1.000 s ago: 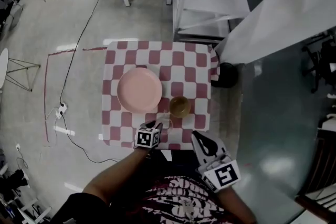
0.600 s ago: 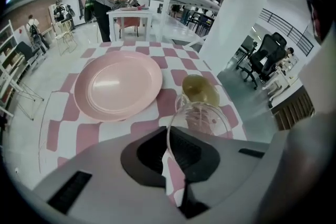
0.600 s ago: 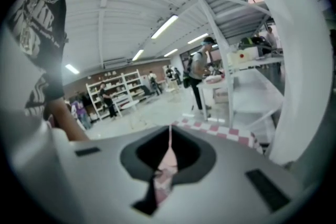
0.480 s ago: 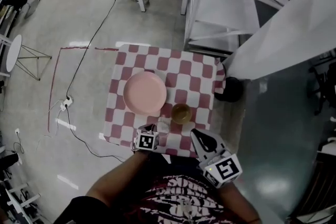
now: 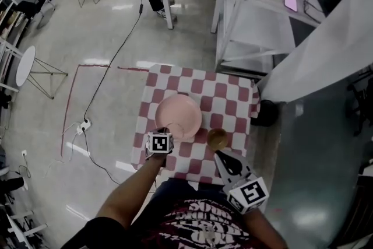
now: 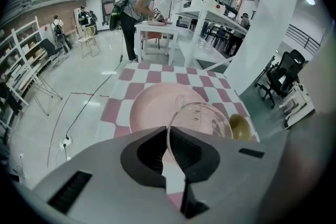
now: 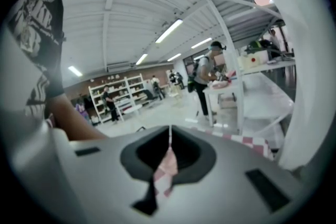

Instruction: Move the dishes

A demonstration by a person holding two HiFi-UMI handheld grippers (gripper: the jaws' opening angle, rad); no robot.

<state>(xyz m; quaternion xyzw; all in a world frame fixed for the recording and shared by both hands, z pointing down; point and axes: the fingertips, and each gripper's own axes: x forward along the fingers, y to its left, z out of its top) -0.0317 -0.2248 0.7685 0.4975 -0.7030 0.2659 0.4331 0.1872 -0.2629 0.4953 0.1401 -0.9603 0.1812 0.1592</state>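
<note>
Over the checkered table [image 5: 233,96] the left tool [image 6: 167,134], just closed, pinches a hard-to-see glass bowl [image 6: 202,120]; right tool [image 7: 169,134] shut.

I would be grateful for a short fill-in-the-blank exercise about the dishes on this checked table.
1. The clear glass bowl is gripped by its rim in the ____ gripper.
2. The plate on the table is ____ in colour.
3. In the head view, the small brown bowl stands to the plate's ____.
Missing words: left; pink; right.
Note: the jaws of the left gripper have just been closing, with the bowl's rim between them.
</note>
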